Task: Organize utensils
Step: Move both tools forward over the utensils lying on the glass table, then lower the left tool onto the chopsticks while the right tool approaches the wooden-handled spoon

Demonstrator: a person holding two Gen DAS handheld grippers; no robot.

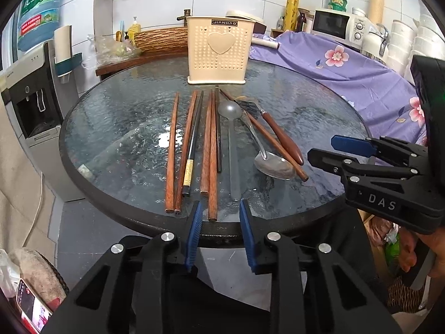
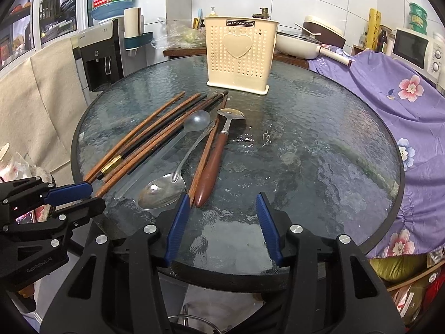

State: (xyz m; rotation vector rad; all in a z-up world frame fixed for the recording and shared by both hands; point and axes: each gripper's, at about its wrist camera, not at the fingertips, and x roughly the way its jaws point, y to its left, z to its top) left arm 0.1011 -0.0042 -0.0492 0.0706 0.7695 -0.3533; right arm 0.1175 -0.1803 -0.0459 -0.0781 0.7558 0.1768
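1. Chopsticks [image 1: 192,150] and spoons [image 1: 274,167] are lying on the glass surface [image 1: 125,128], before the holder [image 1: 217,53].
2. Left gripper [image 1: 219,214] is hovering, jaws apart, empty.
3. Right gripper [image 2: 222,203] is hovering, jaws apart, empty.

My left wrist camera sits low just off the desk's [image 1: 83,150] near edge, looking forward and down along its claw [image 1: 219,217] toward the far edge. My right wrist camera looks from the same near edge, further right, angled likewise past its claw [image 2: 222,208]. Both views share the whole desk top, the cream holder [image 1: 217,53] at the far edge, and each other's claw.
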